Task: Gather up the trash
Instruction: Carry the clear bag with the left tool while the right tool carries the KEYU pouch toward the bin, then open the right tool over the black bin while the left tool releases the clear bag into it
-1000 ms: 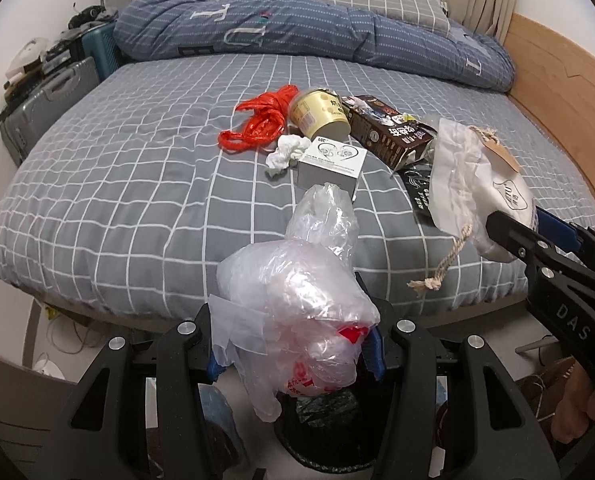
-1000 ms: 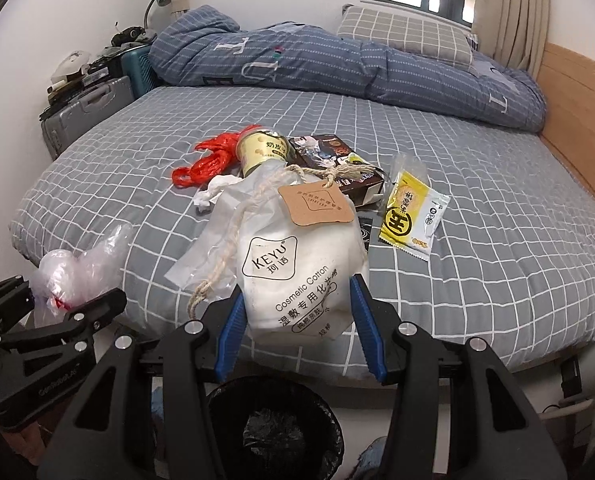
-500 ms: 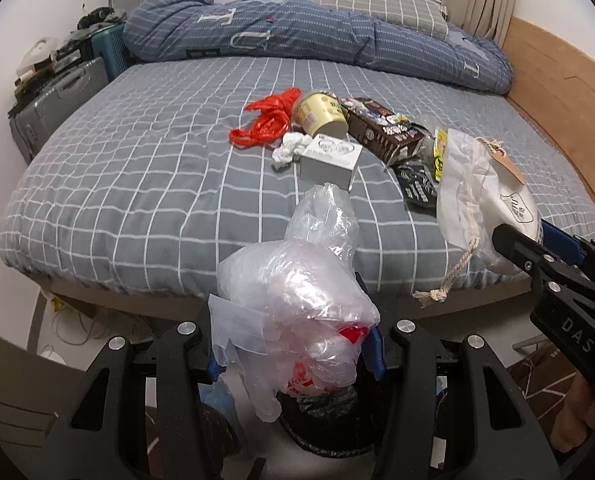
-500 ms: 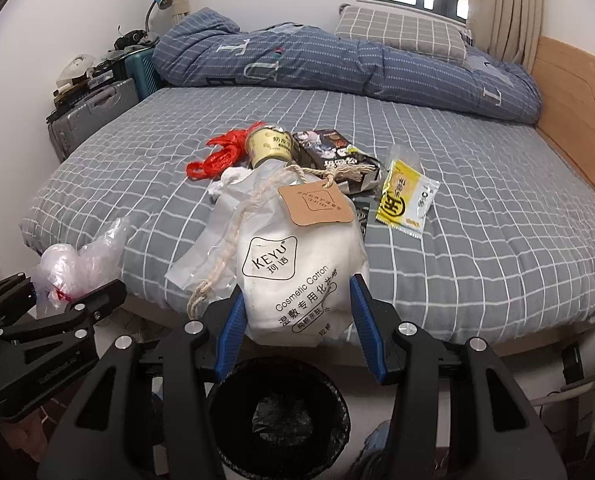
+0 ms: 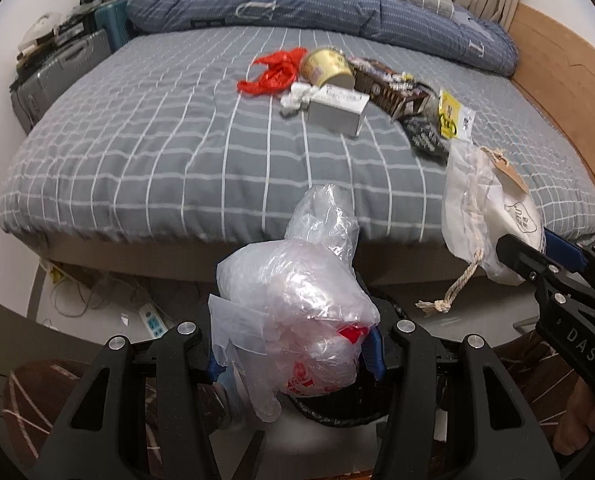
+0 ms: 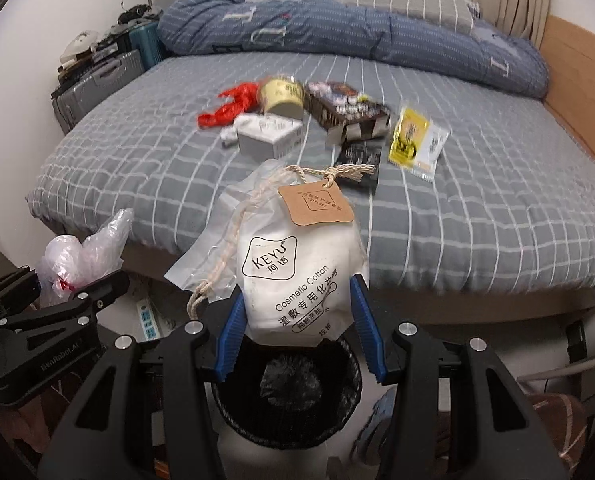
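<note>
Gripping a crumpled plastic bag (image 5: 297, 320), the left tool (image 5: 297, 356) is clamped shut. The right tool (image 6: 299, 336) pinches a cotton-pad pouch (image 6: 297, 280) directly above the black bin (image 6: 287, 408).

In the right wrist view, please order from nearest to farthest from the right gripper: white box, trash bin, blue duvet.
1. Trash bin: directly below the right gripper.
2. White box: mid-bed, left of centre.
3. Blue duvet: heaped at the bed's far end.
</note>
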